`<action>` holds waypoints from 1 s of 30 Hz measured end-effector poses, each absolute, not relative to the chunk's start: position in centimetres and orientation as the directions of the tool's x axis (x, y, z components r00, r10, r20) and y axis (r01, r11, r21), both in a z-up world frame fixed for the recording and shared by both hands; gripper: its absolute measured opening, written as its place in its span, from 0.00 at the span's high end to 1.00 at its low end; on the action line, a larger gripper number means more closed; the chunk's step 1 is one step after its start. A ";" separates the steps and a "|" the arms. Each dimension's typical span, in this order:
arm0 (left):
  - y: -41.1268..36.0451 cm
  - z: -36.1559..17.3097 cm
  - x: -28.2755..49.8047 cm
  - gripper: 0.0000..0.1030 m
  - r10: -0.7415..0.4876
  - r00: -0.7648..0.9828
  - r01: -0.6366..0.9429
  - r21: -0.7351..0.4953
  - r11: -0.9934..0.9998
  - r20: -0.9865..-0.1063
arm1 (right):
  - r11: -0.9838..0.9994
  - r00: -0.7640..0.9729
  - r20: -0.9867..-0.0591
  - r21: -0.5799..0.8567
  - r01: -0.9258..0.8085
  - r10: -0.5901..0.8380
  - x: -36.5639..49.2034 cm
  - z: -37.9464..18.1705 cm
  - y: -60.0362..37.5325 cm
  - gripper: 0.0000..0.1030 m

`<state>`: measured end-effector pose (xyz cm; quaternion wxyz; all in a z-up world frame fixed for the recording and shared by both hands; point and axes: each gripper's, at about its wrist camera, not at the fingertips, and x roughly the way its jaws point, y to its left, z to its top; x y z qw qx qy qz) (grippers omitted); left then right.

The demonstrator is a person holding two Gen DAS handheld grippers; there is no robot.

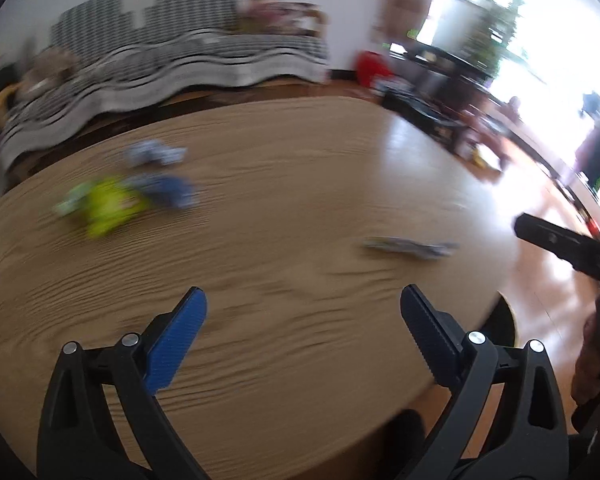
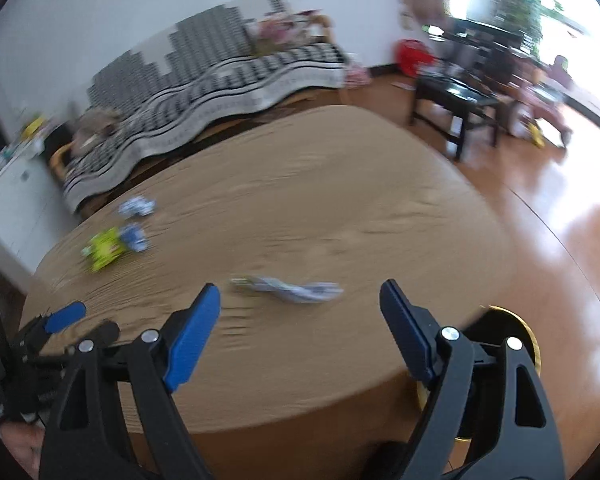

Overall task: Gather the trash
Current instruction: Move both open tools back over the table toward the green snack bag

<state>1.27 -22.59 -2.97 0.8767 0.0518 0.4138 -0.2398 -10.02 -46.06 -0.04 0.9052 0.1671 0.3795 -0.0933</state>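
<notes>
Several pieces of trash lie on a round wooden table (image 1: 300,152) (image 2: 360,184), all blurred. Toward the far left lies a yellow-green wrapper (image 1: 104,208) (image 2: 106,254), with a blue-and-white wrapper (image 1: 168,192) (image 2: 134,236) touching it. Another crumpled blue-and-white piece (image 1: 156,152) (image 2: 138,206) lies behind those. A flat, twisted blue-and-white wrapper (image 1: 410,247) (image 2: 292,290) lies nearer, just ahead of my right gripper (image 2: 300,300). That gripper is open and empty. My left gripper (image 1: 304,304) is open too, with only bare table between its fingers.
A dark round container with a gold rim (image 2: 516,332) (image 1: 504,320) stands on the floor by the table's near right edge. Behind the table is a sofa under a striped cover (image 1: 160,64) (image 2: 220,80). A dark low table (image 2: 452,100) stands at the right, a white cabinet (image 2: 12,208) at the left.
</notes>
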 end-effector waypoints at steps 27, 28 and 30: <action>-1.6 -4.3 9.7 0.08 -0.169 0.614 0.190 -0.064 0.980 -0.771 | 0.992 0.651 -0.751 0.122 -0.030 0.112 3.3 -3.9 -25.9 0.23; -1.1 -4.7 10.3 0.08 -0.174 0.606 0.176 -0.083 0.981 -0.776 | 0.992 0.651 -0.750 0.122 -0.032 0.114 3.9 -4.1 -26.0 0.23; -0.4 -5.3 11.0 0.08 -0.184 0.595 0.151 -0.117 0.982 -0.782 | 0.991 0.645 -0.754 0.131 -0.032 0.121 5.0 -4.5 -26.4 0.23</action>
